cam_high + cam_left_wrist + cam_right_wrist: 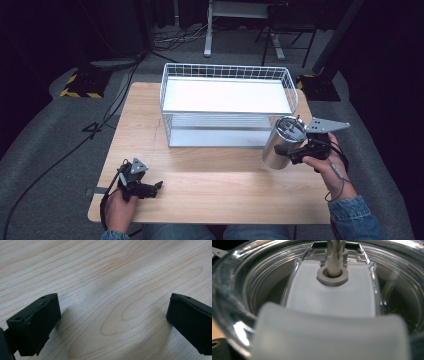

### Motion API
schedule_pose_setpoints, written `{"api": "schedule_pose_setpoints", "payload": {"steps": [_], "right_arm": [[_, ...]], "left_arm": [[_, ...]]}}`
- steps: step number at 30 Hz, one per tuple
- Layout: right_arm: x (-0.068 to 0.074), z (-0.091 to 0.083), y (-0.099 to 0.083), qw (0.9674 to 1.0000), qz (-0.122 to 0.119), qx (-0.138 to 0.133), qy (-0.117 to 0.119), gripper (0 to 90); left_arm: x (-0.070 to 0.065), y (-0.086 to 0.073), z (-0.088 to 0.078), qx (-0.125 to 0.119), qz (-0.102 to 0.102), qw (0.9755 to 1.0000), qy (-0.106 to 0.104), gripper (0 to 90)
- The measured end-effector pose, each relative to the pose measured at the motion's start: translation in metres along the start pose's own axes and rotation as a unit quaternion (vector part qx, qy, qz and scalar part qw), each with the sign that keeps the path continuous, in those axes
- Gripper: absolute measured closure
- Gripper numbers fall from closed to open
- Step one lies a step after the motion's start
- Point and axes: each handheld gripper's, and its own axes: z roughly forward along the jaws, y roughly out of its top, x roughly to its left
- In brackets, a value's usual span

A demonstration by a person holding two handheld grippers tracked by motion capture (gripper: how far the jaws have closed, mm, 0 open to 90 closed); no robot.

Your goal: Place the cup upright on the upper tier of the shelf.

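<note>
Steel tumbler (pixel 281 142) is sitting tilted at centre right of the high view, just beside the wire basket (pixel 227 90); right claw (pixel 296 152) is gripping it near the clear lid (pixel 317 290). Left claw (pixel 156 186) is resting wide open over bare desk (pixel 112 277), lower left. Step judged: carrying phase; next probably calls for lifting over the basket rim.
</note>
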Motion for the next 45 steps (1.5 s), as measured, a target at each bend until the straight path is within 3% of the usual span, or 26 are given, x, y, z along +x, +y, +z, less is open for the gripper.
{"api": "schedule_pose_setpoints", "payload": {"steps": [15, 29, 37, 45], "right_arm": [[-0.006, -0.021, 0.047, 0.9998, -0.008, -0.014, -0.013, 3.6], [-0.015, -0.032, 0.087, 0.9992, -0.002, -0.039, -0.008, 3.7], [-0.017, -0.027, 0.111, 0.999, -0.01, -0.043, -0.007, 3.7], [-0.016, -0.008, 0.143, 0.9985, -0.026, -0.048, 0.004, 3.7]], "left_arm": [[0.0, 0.0, 0.0, 0.0, 0.0, 1.0, 0.0, 0.0], [0.0, 0.0, 0.0, 0.0, 0.0, 1.0, 0.0, 0.0], [0.0, 0.0, 0.0, 0.001, 0.001, 1.0, -0.001, 0.0], [0.0, 0.0, 0.0, 0.002, 0.0, 1.0, -0.001, 0.0]]}}
